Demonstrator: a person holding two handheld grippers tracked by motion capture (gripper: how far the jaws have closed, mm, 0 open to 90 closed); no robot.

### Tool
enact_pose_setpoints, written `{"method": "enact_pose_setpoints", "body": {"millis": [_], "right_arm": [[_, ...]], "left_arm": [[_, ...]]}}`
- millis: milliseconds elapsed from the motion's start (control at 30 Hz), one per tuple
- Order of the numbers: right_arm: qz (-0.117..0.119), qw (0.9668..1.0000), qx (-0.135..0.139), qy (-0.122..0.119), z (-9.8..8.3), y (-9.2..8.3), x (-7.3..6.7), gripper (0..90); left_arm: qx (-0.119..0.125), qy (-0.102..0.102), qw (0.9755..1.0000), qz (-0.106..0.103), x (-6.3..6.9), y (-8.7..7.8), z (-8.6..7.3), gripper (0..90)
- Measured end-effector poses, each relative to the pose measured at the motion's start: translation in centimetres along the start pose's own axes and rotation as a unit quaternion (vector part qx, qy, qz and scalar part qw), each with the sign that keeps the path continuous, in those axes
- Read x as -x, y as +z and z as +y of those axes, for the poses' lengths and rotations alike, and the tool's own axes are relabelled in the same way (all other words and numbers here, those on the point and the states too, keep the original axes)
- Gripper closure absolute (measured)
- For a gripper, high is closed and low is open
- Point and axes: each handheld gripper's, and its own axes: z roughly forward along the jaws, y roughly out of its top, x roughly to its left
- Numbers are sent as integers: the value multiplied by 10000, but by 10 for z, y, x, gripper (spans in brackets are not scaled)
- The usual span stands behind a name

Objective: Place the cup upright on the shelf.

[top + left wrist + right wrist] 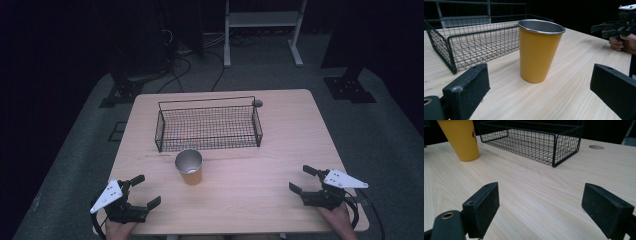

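Cup (189, 167) upright at counter (280, 150) centre, just 6 o'clock of basket (208, 125). Left gripper (145, 190) at 7 o'clock, right gripper (302, 180) at 4 o'clock; both fingers wide, empty.

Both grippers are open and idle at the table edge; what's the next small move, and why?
Probably ease the left gripper forward toward the yellow metal cup. The cup stands upright, untouched, in front of the black wire basket, and in the left gripper view it sits between the open fingers, closer than to the right gripper.
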Motion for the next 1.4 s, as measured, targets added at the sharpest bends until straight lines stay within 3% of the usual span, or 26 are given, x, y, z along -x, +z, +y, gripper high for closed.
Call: {"method": "enact_pose_setpoints", "body": {"millis": [467, 1000, 1400], "right_arm": [[-26, 10000, -22, -21, 0, 0, -1, 136], [-63, 10000, -46, -39, 0, 1, -2, 136], [-59, 9999, -61, -60, 0, 1, -2, 136]], "left_arm": [[-5, 129, 9998, -142, 6, 10, 5, 13], [-322, 269, 9987, -286, 8, 39, 14, 13], [-443, 286, 9985, -123, 2, 55, 17, 13]]}}
